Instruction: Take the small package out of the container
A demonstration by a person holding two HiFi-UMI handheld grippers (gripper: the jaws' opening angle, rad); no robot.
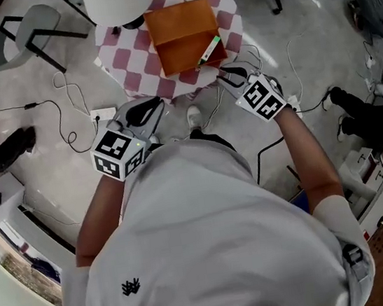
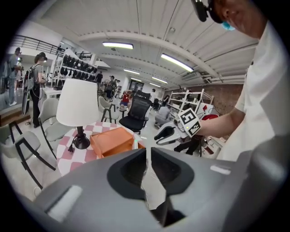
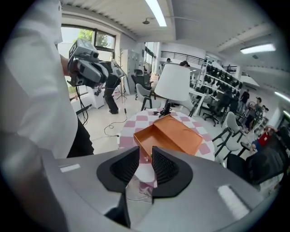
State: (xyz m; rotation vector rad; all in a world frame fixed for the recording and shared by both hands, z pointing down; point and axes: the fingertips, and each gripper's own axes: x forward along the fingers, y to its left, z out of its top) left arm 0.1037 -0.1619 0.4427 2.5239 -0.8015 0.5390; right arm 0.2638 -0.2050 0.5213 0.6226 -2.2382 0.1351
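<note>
Small package lies at the near right corner of the open orange box on the checked desk. Right tongs, part open and empty, point down beside that corner, presumably to reach it. Left tongs, barely parted and empty, wait off the desk.

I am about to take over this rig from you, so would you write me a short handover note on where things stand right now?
Left claw: slightly apart, empty, short of the table.
Right claw: slightly apart, empty, aimed at the orange box, not yet in it.
Things: the box lies open on the checkered round table; the small green-and-white package lies inside, by the box's right wall.
Done: the box is open.
Left: grasp the package and lift it out.
</note>
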